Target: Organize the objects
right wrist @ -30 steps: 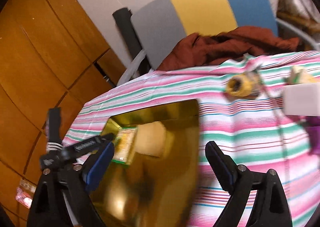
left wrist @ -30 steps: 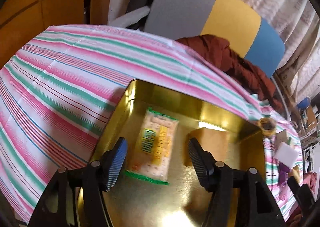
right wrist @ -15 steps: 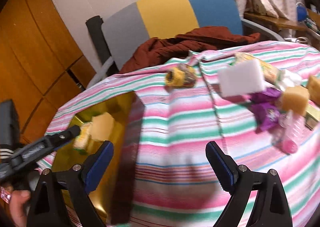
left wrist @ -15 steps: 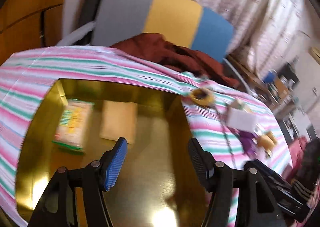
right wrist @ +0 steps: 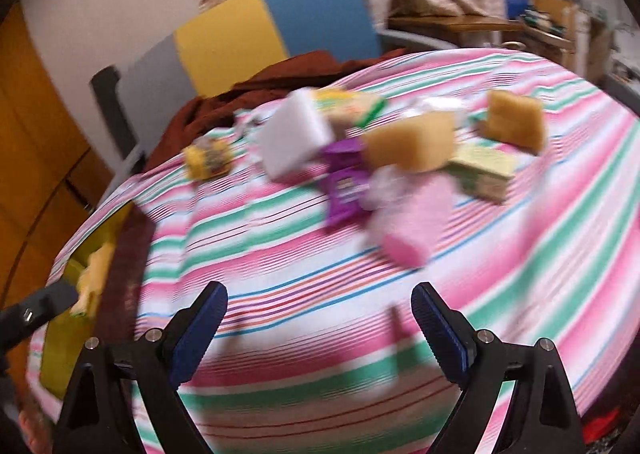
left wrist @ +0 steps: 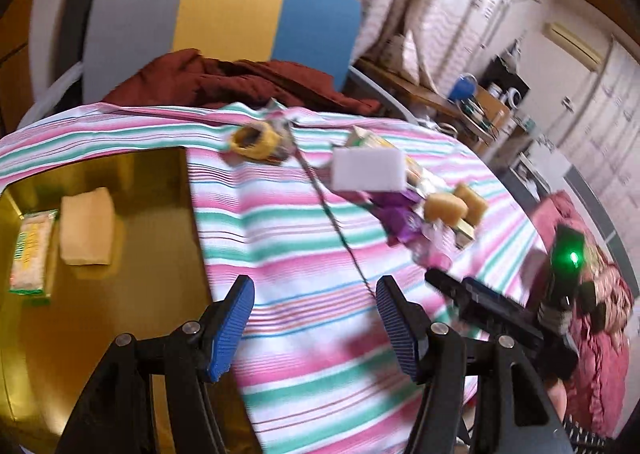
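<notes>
Left wrist view: my striped tablecloth [left wrist: 304, 254] spans the surface. At its left sits the gold tray [left wrist: 152, 238], holding a tan sponge [left wrist: 86, 228] beside a snack packet [left wrist: 32, 252]. Right of the tray lies a cluster: white block [left wrist: 368, 169], purple wrapper [left wrist: 394, 213], two tan sponges [left wrist: 446, 209], yellow tape roll [left wrist: 256, 139]. My left gripper [left wrist: 314, 324] is released, grasping nothing. Right wrist view: my right gripper [right wrist: 320, 328] is released, over bare cloth near the pink item [right wrist: 412, 228].
</notes>
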Available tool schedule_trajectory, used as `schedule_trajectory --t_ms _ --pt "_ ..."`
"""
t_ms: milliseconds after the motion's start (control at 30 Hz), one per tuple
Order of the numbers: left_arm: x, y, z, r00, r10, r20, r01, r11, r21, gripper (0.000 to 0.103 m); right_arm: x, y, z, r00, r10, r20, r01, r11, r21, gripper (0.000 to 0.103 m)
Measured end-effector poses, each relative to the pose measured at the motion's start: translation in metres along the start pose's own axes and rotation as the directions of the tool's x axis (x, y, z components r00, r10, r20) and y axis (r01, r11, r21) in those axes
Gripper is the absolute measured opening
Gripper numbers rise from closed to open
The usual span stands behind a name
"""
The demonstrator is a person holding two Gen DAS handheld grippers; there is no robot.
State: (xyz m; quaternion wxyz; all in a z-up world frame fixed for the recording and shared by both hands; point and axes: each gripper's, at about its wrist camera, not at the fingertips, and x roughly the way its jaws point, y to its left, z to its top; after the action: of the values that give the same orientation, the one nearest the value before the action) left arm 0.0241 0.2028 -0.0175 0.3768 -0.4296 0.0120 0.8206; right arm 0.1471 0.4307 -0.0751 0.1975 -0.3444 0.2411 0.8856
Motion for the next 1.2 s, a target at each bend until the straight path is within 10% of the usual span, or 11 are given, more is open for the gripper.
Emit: schedule_trajectory --t_ms 533,767,1200 --pt "0.02 -0.021 -0.013 0.996 -0.017 -0.084 0.02 0.999 0.032 0.064 0.042 -0.057 0.047 0.999 -0.016 0.039 0.02 0.994 -0.111 0.094" --pt "0.027 -0.023 -0.012 0.995 -0.018 -0.099 0.021 0.999 0.031 0.064 0.05 -0.047 0.038 1.0 0.005 -0.002 -0.005 0.991 -0.136 0.074" --pt "0.032 -0.015 -0.014 0.994 0.0 -0.11 0.0 1.0 0.007 0.064 0.03 0.012 -0.004 0.972 0.231 -0.046 -0.234 0.968 -0.086 0.081"
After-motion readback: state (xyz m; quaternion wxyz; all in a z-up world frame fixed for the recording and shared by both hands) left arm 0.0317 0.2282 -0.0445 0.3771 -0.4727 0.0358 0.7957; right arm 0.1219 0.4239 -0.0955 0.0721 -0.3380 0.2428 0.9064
